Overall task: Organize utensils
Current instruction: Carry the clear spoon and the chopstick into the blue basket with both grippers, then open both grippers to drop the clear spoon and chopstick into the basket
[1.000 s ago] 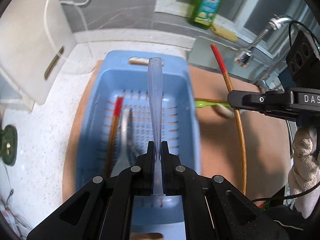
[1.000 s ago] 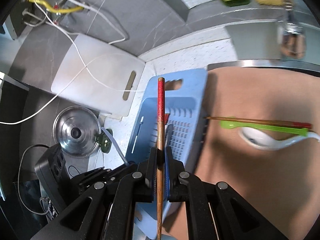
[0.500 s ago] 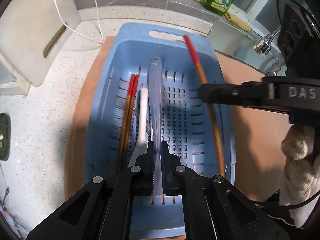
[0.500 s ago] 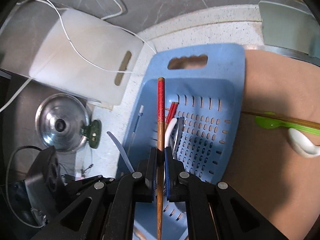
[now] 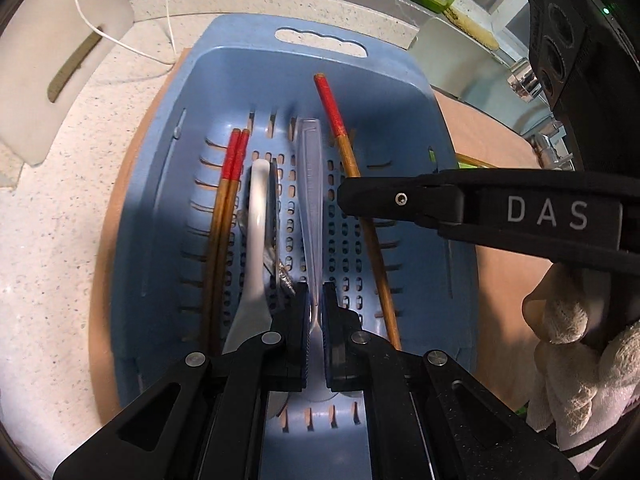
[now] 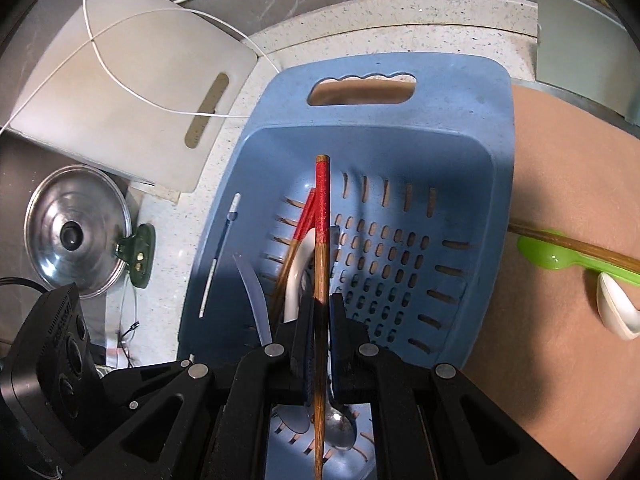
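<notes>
We see the left gripper clenched on a translucent plastic spoon, held low over the blue perforated basket. The right gripper grips a red-tipped wooden chopstick above the same basket. Inside lie a pair of red-tipped chopsticks, a white ceramic spoon and a metal spoon. On the brown mat to the right rest a green spoon, another chopstick and a white soup spoon.
</notes>
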Available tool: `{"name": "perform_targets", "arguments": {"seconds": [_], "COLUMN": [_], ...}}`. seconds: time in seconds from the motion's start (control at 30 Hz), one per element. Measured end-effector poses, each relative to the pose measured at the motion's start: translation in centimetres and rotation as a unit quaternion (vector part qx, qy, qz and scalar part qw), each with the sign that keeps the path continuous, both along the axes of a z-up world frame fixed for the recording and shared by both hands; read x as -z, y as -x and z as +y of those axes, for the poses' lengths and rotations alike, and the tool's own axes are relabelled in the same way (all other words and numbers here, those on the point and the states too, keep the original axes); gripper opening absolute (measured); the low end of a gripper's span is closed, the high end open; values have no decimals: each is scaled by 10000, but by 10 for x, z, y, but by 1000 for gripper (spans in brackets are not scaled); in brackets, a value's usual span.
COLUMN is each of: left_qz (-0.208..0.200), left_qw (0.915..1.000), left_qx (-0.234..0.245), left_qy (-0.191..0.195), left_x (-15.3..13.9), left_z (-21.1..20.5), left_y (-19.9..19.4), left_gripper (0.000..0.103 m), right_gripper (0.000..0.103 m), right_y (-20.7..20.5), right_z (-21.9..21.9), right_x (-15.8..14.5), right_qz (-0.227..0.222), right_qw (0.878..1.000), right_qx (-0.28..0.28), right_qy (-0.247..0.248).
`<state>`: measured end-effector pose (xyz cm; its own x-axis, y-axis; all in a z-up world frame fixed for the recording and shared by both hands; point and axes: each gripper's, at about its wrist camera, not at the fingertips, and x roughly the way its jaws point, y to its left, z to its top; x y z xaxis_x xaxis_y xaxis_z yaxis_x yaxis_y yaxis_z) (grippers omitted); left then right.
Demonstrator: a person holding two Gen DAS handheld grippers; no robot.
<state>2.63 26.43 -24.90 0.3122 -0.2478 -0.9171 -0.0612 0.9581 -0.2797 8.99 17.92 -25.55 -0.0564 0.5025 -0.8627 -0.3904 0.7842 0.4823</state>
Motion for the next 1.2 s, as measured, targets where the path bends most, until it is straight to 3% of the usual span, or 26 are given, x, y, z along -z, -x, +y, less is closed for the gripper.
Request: {"name": "perform_targets", "arguments": {"seconds": [0.9,1.1,1.2], "left_qz": [185,135,107], "left_qw": [9998,9997,9998], "left_qx": [-66,-151,-179], "left_qy": [100,97,51], "left_x": [23,17,13], "left_z": [-5,-3,-2], "left_y": [-28,-27,-25], "left_gripper": [5,15,15], "right_gripper": [7,11,12], "right_y": [-14,-16,-16], "right_z": [-10,-19,-27], "right_x": [3,-3,-11], "right_qz": [58,-19,-39], "right_qw": [9991,9993,9995], "right_qx": [215,251,300], "right_qy": [363,265,131]}}
